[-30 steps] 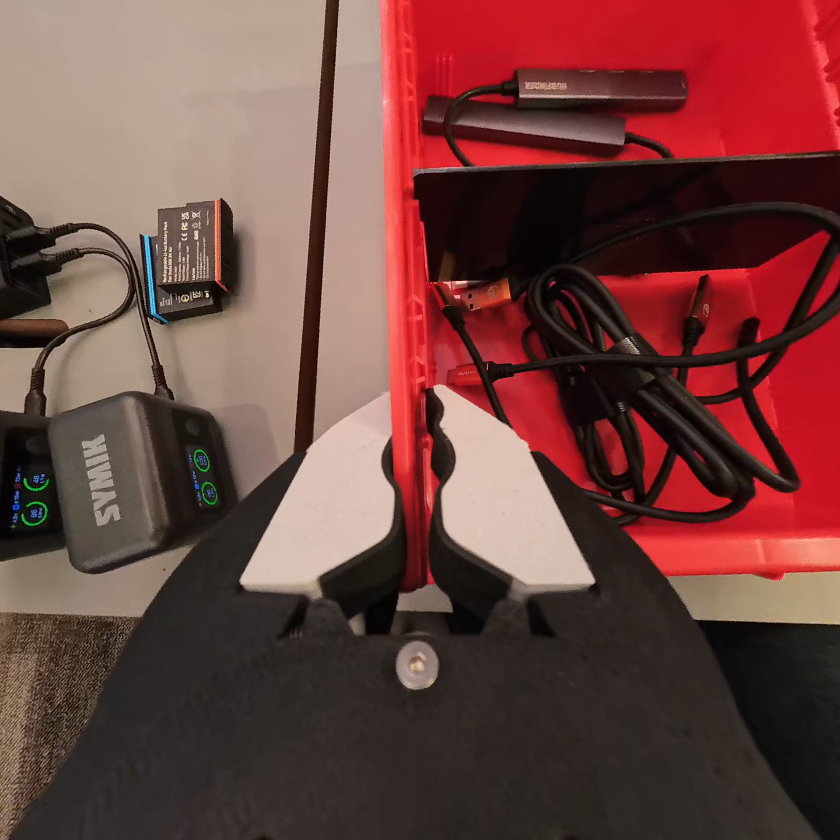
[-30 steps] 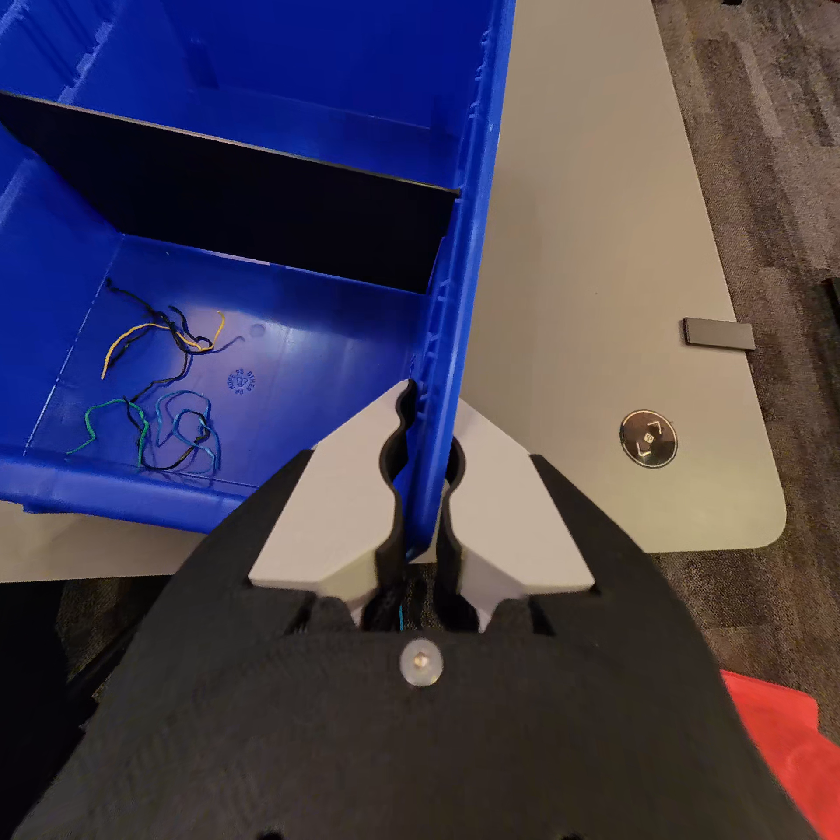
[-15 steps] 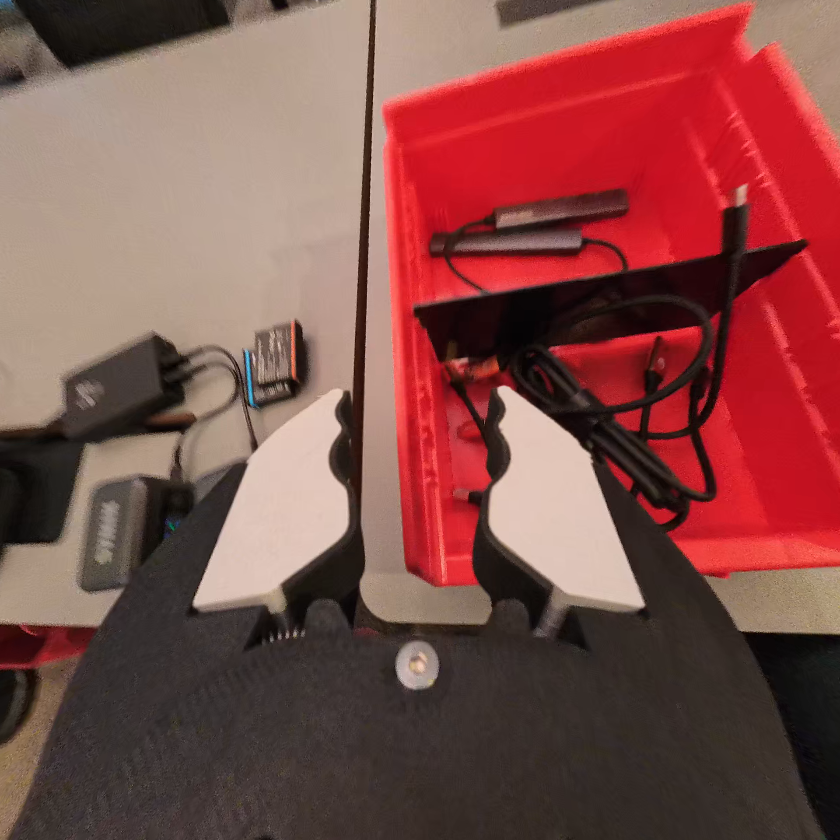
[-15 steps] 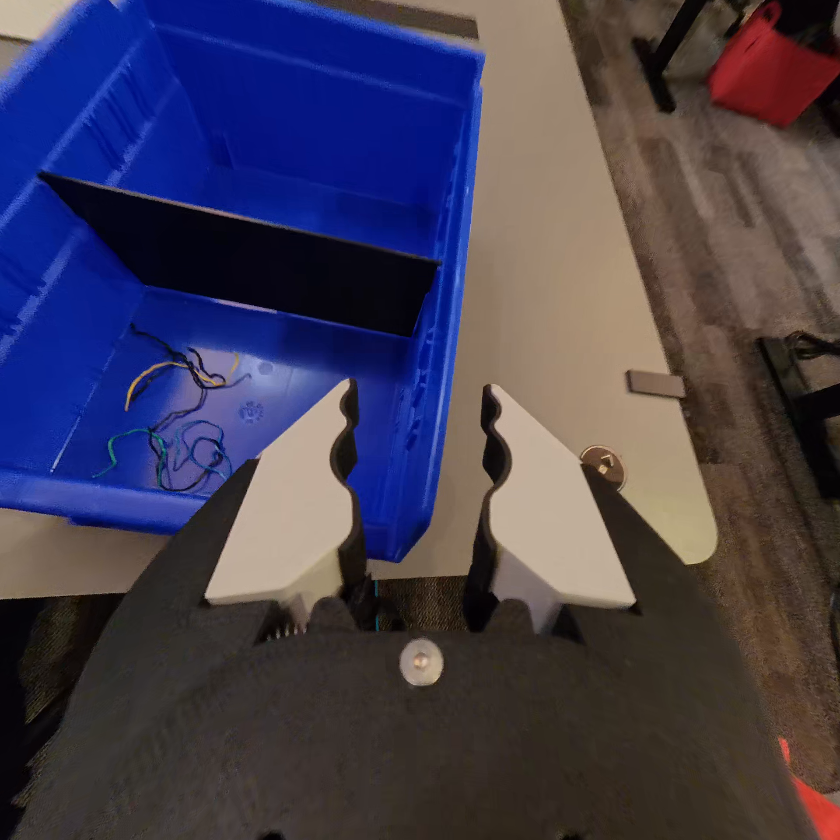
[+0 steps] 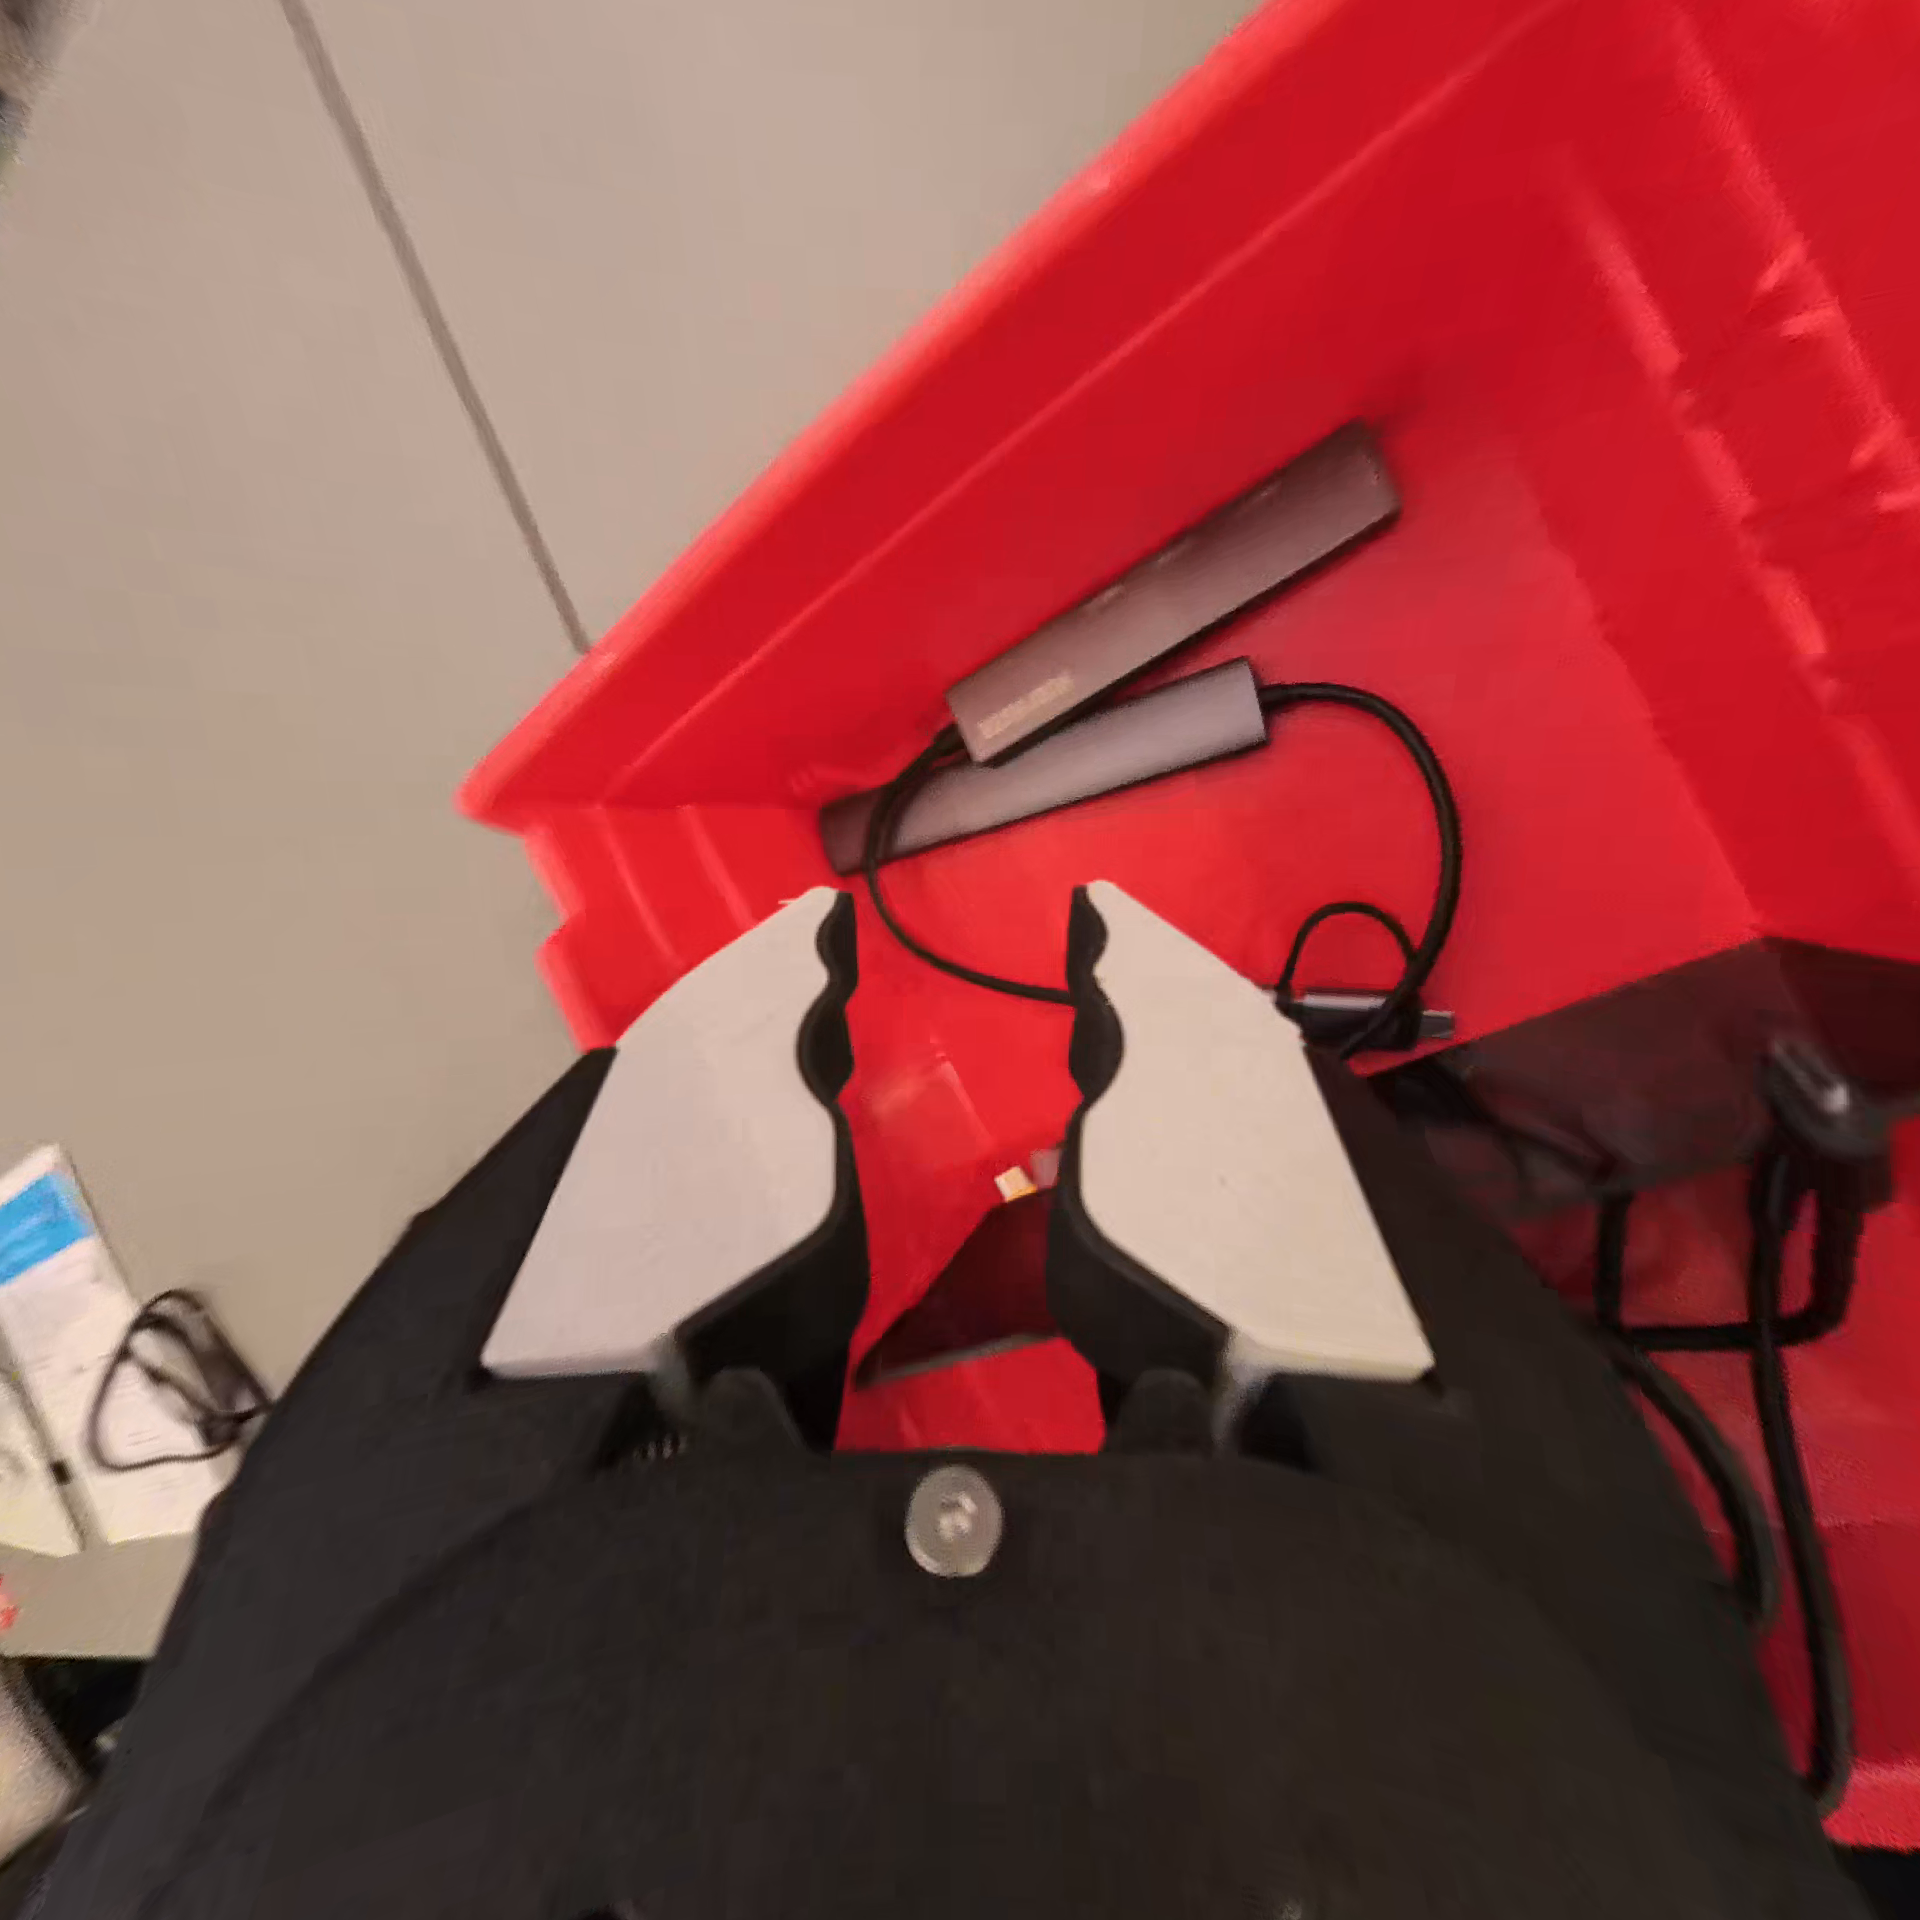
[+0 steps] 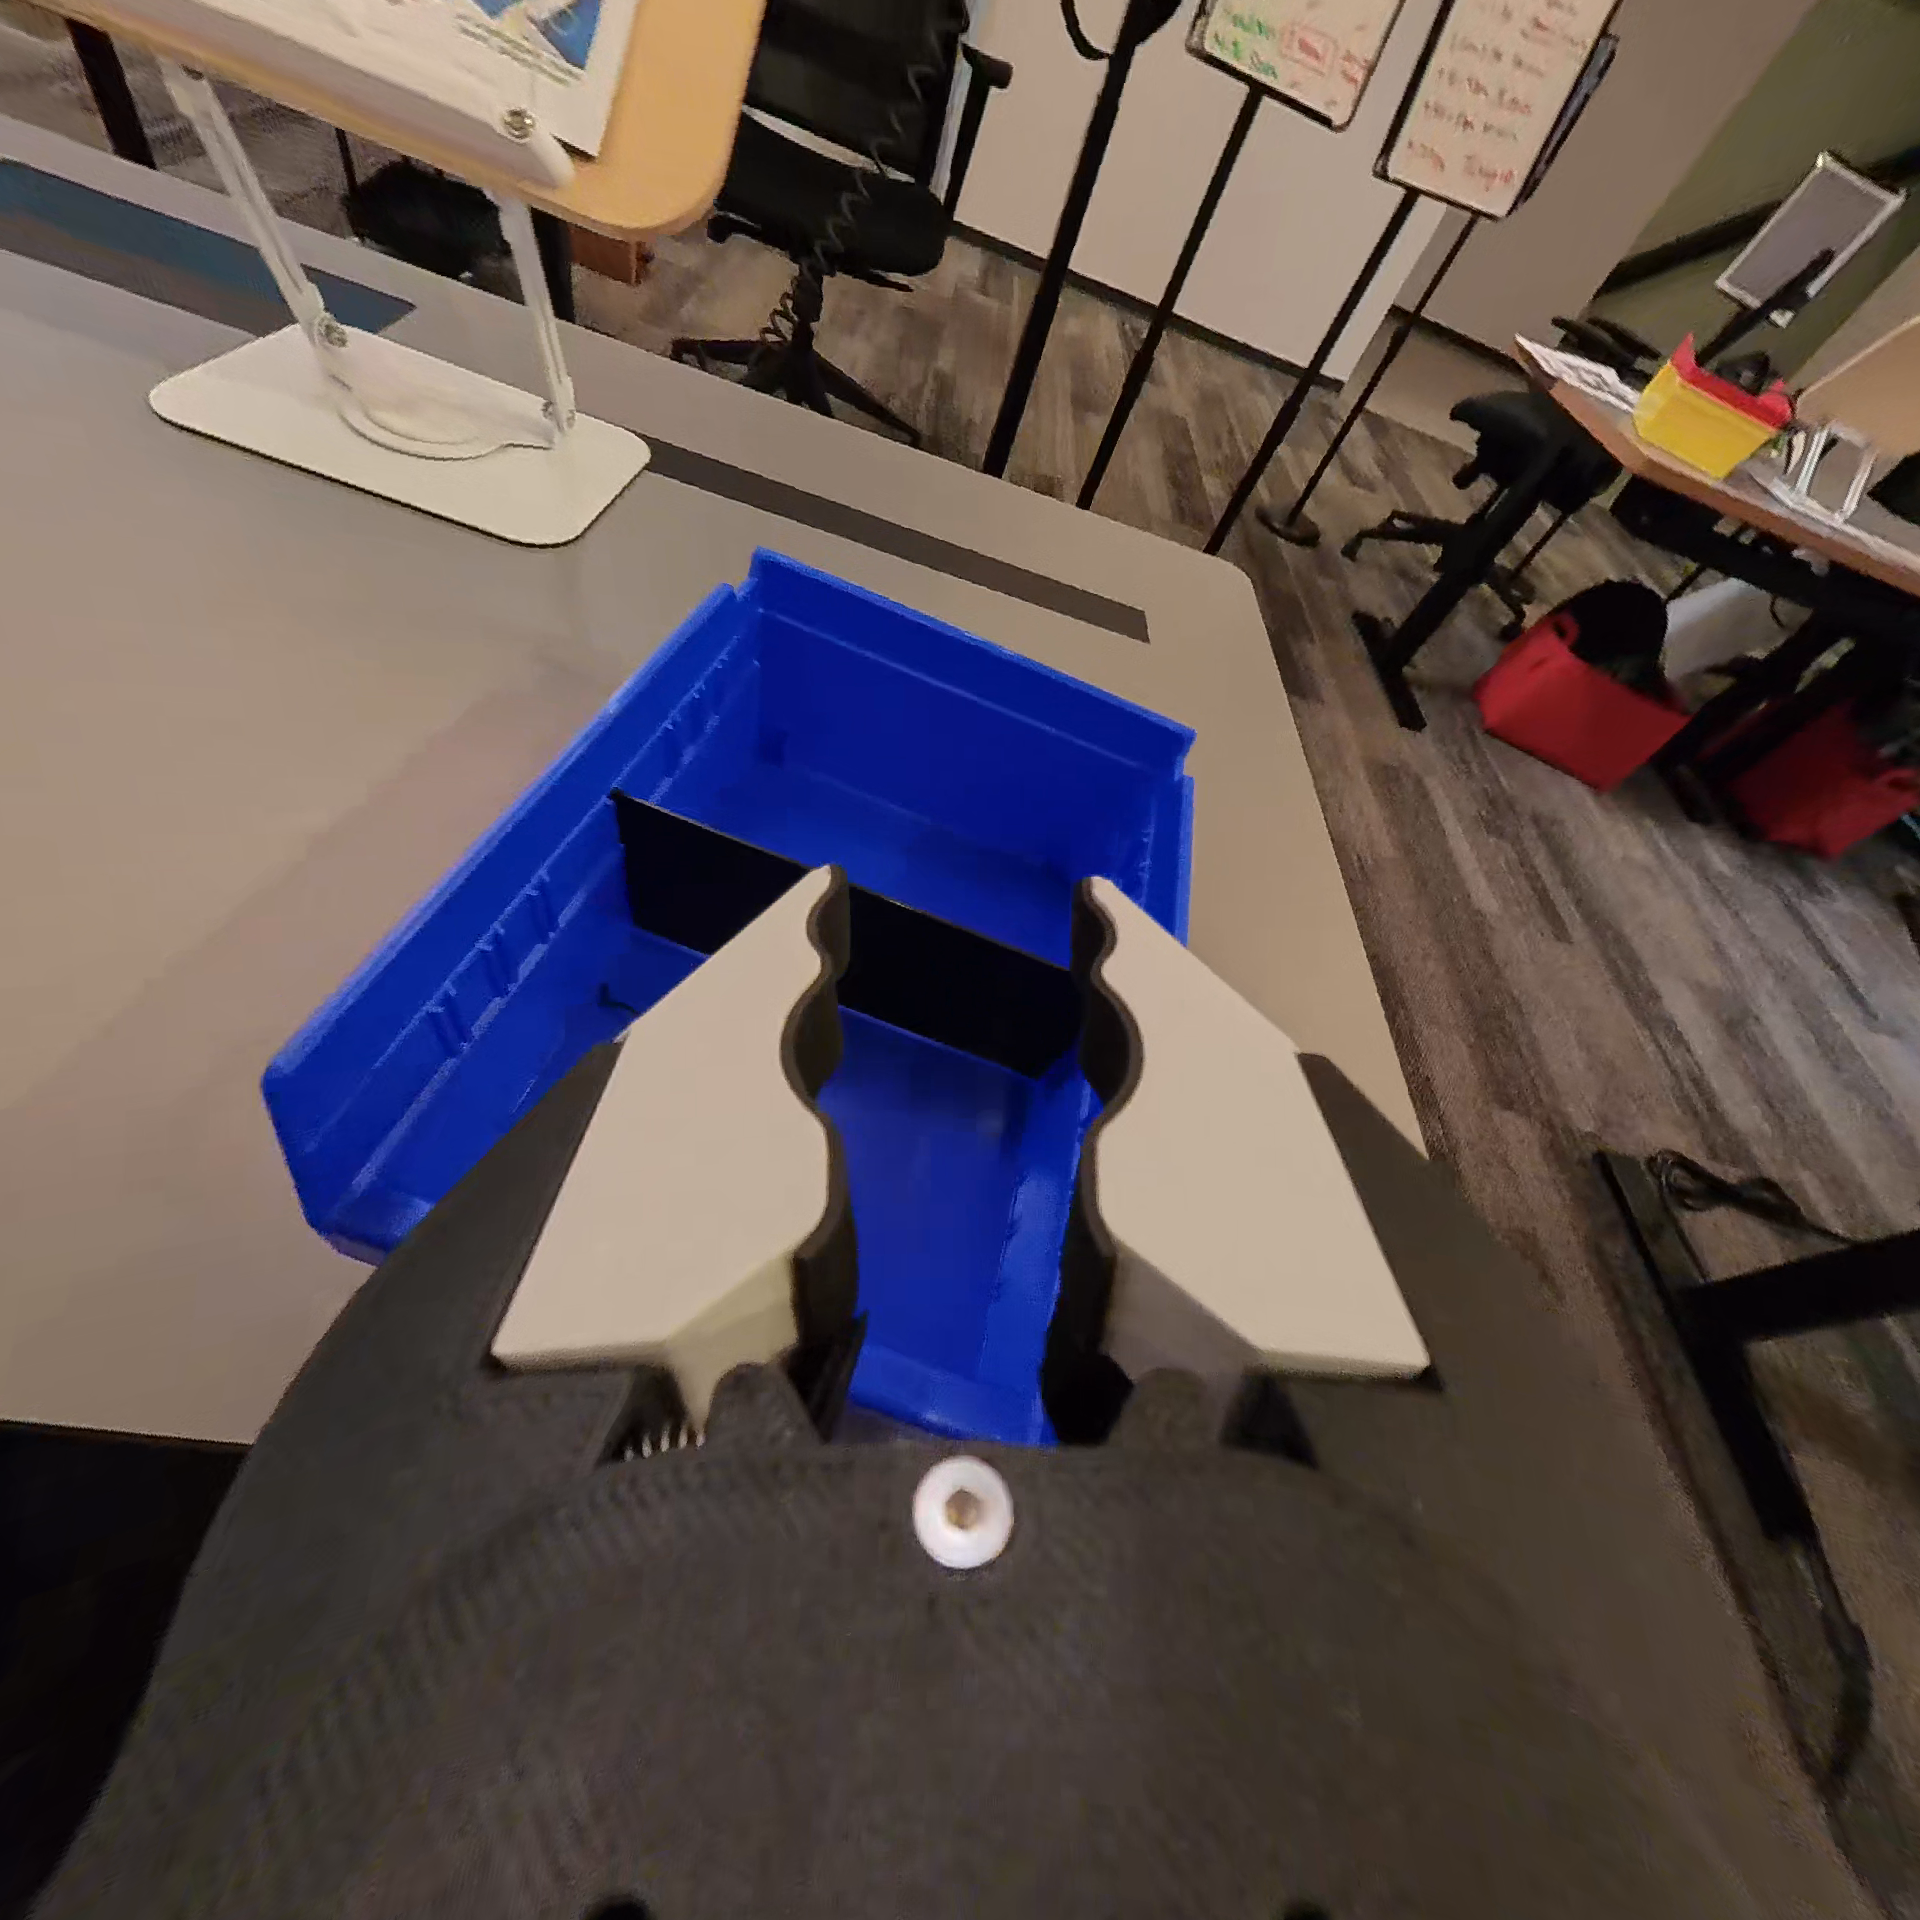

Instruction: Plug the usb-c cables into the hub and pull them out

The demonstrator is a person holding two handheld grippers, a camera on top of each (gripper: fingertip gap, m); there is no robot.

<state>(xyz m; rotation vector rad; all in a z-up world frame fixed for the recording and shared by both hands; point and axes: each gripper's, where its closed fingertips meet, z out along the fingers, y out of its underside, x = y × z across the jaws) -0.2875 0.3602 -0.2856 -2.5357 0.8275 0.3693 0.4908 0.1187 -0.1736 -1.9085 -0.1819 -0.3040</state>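
In the left wrist view a red bin (image 5: 1039,416) holds two dark grey hubs side by side, one (image 5: 1174,597) behind the other (image 5: 1049,769), in its far compartment. Their thin black cables loop to a plug (image 5: 1351,1006) near the black divider (image 5: 1662,1049). A tangle of black USB-C cables (image 5: 1787,1247) lies in the near compartment at right. My left gripper (image 5: 961,904) is open and empty above the bin, just short of the hubs. My right gripper (image 6: 956,888) is open and empty above a blue bin (image 6: 468,987).
The blue bin has a black divider (image 6: 935,966) and stands near the grey table's (image 6: 312,727) right edge. A white stand base (image 6: 416,436) is at the far left. Chairs, whiteboard stands and other desks lie beyond. A white box with a cable (image 5: 62,1351) lies left of the red bin. My hands' fingertips stand some 80 cm from each other. About 8 cm separates my left fingertips from the plug (image 5: 1351,1006).
Both grippers let go of the bin walls, opened and lifted away. The left one moved forward over the red bin toward the hubs. The right one rose and tilted up, showing the room.
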